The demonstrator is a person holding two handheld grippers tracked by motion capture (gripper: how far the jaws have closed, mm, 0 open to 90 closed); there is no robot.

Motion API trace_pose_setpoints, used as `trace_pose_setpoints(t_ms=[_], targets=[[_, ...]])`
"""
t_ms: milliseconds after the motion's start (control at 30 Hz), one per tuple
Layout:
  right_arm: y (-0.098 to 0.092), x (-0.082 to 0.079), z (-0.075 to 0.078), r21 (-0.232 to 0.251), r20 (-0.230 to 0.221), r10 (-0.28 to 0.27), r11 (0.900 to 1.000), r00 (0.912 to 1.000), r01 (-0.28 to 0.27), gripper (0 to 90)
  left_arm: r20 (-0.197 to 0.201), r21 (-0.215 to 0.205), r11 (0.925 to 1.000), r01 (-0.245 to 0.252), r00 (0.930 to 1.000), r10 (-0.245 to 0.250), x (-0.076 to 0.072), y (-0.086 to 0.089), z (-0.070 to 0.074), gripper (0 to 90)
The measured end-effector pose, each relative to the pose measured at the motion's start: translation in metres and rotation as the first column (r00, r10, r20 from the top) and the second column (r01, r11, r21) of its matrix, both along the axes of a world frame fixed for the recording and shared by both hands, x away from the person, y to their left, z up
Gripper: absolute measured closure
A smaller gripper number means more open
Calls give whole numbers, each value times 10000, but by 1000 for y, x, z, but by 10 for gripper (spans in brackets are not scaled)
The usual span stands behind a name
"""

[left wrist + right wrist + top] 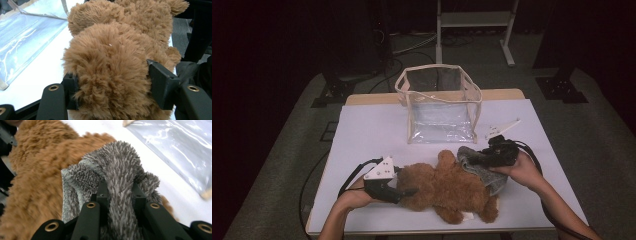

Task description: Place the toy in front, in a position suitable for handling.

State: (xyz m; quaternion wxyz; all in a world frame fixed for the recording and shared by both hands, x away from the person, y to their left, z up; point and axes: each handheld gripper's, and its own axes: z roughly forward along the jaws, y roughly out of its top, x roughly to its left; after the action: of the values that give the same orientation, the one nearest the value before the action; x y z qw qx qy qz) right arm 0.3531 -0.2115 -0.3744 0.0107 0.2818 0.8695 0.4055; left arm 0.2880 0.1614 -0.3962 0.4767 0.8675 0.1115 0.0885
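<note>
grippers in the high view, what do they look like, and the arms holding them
Both are black handheld tools. The left gripper carries a pale grey three-cornered plate and a black cable looping off to the side; the right gripper has a similar plate and a black cable running back along the forearm. In the gripper views the jaws are matte black with brass-coloured eyelets. No sleeves show on the forearms.

My left gripper point(404, 191): a black body topped by a pale three-cornered plate dotted with small dark holes, a black cable looping back from it. My right gripper point(472, 159): the same black body, its pale plate standing behind, a black cable running back along my bare forearm. My fingers point(162, 86): matte black, angular blocks on rounded arms, each arm set with a brass-ringed screw hole.
</note>
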Motion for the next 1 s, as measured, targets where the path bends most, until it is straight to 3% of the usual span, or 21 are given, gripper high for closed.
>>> trace_pose_setpoints(t_ms=[233, 433, 567, 667, 767, 867, 900, 933, 967, 1000], targets=[[-18, 1, -6, 187, 38, -416, 9990, 9991, 415, 742, 33, -6, 10000, -20, 10000, 20, 0, -1, 0, 368], [-6, -4, 2, 132, 405, -81, 9999, 9991, 75, 742, 120, 129, 9999, 40, 9999, -41, -1, -2, 1, 367], [-3, 6, -3, -13, 392, -259, 9997, 9989, 260, 742, 152, 180, 9998, 89, 9998, -91, -2, -2, 2, 369], [-12, 21, -15, -273, 270, -916, 9954, 9954, 923, 742, 141, 140, 9999, 101, 9998, -103, -1, -1, 1, 368], [-15, 23, -19, -118, 33, -994, 9950, 9950, 994, 744, 150, 111, 9999, 95, 9998, -97, -1, -1, 1, 367], [-15, 14, -13, 300, 17, -720, 9970, 9974, 719, 745, 140, 84, 9999, 64, 9999, -65, 1, -3, 1, 366], [-12, 5, -3, 619, 47, -324, 9976, 9995, 320, 745, 148, 88, 10000, 45, 9999, -47, 1, -3, 2, 367], [-12, 5, -3, 619, 47, -324, 9976, 9995, 320, 745, 143, 97, 9999, 42, 9999, -44, 1, -4, 2, 367], [-8, 0, 2, 794, 72, -49, 9968, 10000, 44, 745, 149, 88, 10000, 30, 9999, -31, 2, -4, 2, 367], [7, -11, 11, 781, 302, 558, 9953, 9980, -580, 744, 152, 102, 9999, 18, 9999, -20, 2, -5, 2, 367]])
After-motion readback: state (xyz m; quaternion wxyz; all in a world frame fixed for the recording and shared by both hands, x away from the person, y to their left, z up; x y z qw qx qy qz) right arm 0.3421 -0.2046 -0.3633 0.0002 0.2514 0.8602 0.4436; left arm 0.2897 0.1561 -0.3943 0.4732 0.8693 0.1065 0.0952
